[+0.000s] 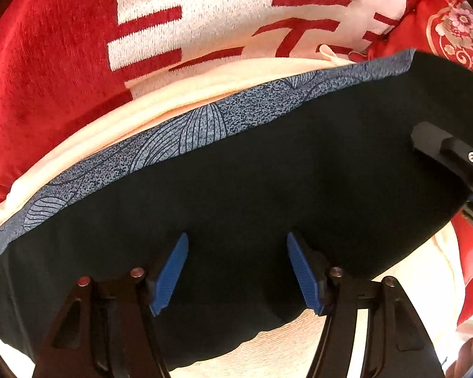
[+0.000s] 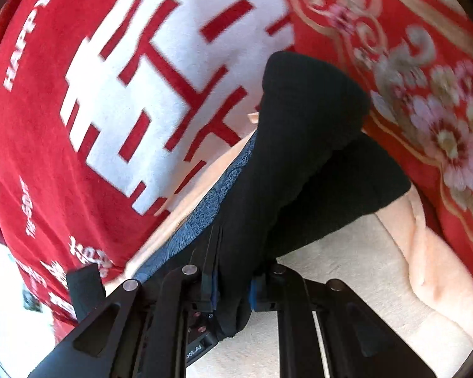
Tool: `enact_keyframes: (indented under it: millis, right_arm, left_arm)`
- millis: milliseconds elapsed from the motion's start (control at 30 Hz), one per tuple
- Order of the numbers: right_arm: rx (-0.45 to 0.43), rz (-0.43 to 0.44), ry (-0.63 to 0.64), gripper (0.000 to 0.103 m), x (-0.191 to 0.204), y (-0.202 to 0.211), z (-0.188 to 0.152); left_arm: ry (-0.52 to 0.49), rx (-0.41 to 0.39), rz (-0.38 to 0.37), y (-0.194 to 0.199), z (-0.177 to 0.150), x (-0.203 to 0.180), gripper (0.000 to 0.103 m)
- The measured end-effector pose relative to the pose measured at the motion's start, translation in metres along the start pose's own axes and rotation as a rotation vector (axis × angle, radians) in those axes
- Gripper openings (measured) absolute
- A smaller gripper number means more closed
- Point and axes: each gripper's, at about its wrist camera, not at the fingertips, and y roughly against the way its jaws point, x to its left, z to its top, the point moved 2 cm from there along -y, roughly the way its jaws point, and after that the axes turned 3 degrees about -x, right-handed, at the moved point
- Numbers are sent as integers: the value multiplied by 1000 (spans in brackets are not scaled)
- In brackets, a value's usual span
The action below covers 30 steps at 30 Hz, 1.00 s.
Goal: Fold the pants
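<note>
Right now the left gripper point(image 1: 237, 272) has its blue fingers point(image 1: 170, 275) spread apart over the dark pants point(image 1: 268, 182), gripping nothing. The right gripper point(image 2: 231, 286) has its fingers pressed together, pinching a bunched fold of the pants' edge. The pants lie on a cream blanket point(image 1: 283, 346), their blue patterned waistband point(image 1: 173, 132) toward the red-and-white blanket point(image 1: 205, 15) beyond.

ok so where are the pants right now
The pants lie spread across the left wrist view on the cream blanket, under the open left claw; the right claw pinches one end.
</note>
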Motion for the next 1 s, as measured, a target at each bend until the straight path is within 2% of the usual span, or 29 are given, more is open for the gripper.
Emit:
enact_keyframes:
  millis: [100, 200, 333, 500, 667, 800, 1000]
  right_arm:
    - [4, -26, 76, 14, 18, 5, -3]
    - [-9, -48, 121, 14, 32, 9, -7]
    - [-25, -88, 204, 14, 55, 14, -12]
    - [-22, -193, 384, 14, 99, 12, -36]
    - [-12, -290, 520, 14, 149, -4, -73]
    - [19, -339, 624, 15, 184, -30, -109]
    - [120, -484, 913, 24, 224, -103, -190]
  left_arm:
    - [2, -7, 7, 6, -5, 7, 67]
    - [23, 1, -15, 12, -3, 11, 67]
    - [46, -20, 3, 34, -9, 42, 67]
    - [52, -34, 27, 69, -31, 97, 67]
    - [85, -22, 81, 87, -60, 164, 68]
    - [166, 0, 122, 95, -80, 229, 67]
    - [266, 26, 181, 97, -113, 296, 67]
